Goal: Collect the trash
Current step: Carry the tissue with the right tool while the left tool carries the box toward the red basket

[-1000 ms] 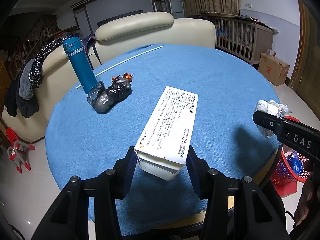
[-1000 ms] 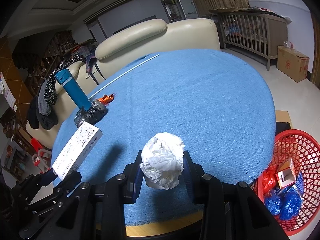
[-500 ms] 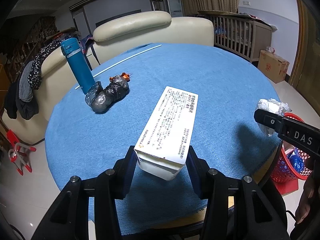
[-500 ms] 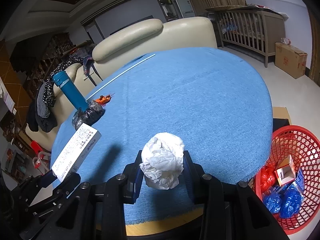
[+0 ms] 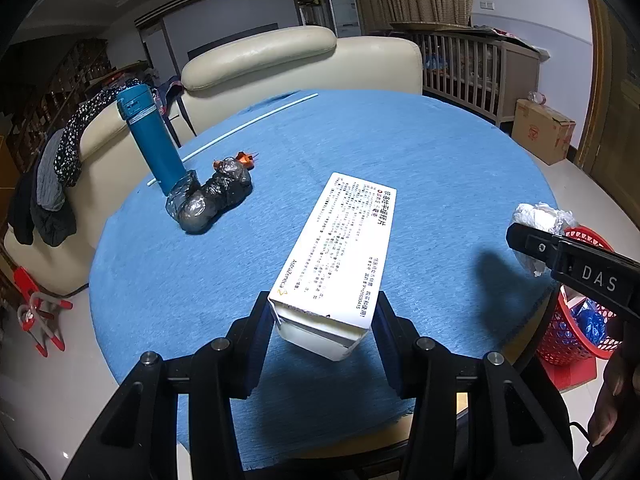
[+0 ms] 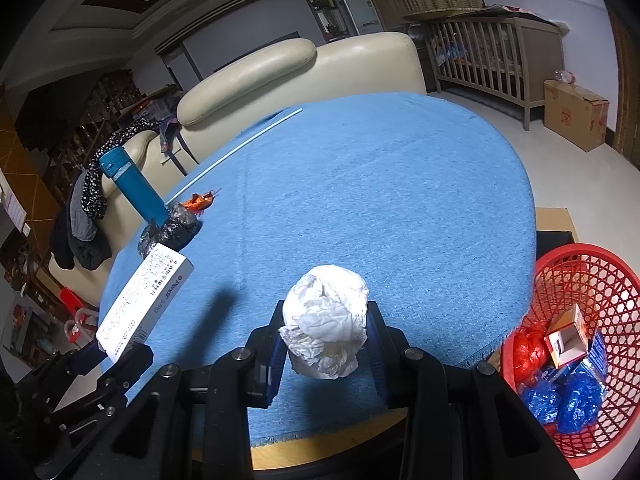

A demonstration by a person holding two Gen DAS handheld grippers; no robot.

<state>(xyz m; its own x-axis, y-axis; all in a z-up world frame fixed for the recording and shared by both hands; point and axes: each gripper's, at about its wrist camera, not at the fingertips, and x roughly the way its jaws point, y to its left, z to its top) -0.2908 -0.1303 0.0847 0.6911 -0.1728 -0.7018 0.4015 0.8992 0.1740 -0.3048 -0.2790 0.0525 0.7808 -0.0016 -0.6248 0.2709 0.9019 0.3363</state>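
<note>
Left gripper (image 5: 322, 322): jaws clamped on the near end of a long white medicine box (image 5: 340, 256), printed face up, held clear of the cloth with its far end pointing out over the table. Right gripper (image 6: 326, 344): jaws clamped on a crumpled white paper wad (image 6: 326, 326), also lifted off the surface. Both hang over the near edge of a round table (image 6: 360, 200) covered in blue cloth; each load throws a shadow on the cloth. In the left wrist view the right gripper's finger enters from the right, the wad just beyond it. On the floor just beside the table's right edge stands a red mesh basket (image 6: 600, 280), already holding blue and red plastic wrappers and a small open carton (image 6: 566, 336). Between the right gripper and the basket: only the table rim and the frayed cloth edge. Left on the table, far left side: a black plastic bag bundle (image 5: 212, 200), an orange wrapper (image 5: 244, 158) touching its far end, an upright teal flask (image 5: 150, 136) just beside the bundle, and a thin white rod (image 5: 240, 128) lying across behind them. Beyond: cream sofa (image 5: 280, 64) with clothes (image 5: 60, 168) draped on it, a wooden crib (image 5: 480, 64), a cardboard box (image 5: 542, 130) on the floor.
</note>
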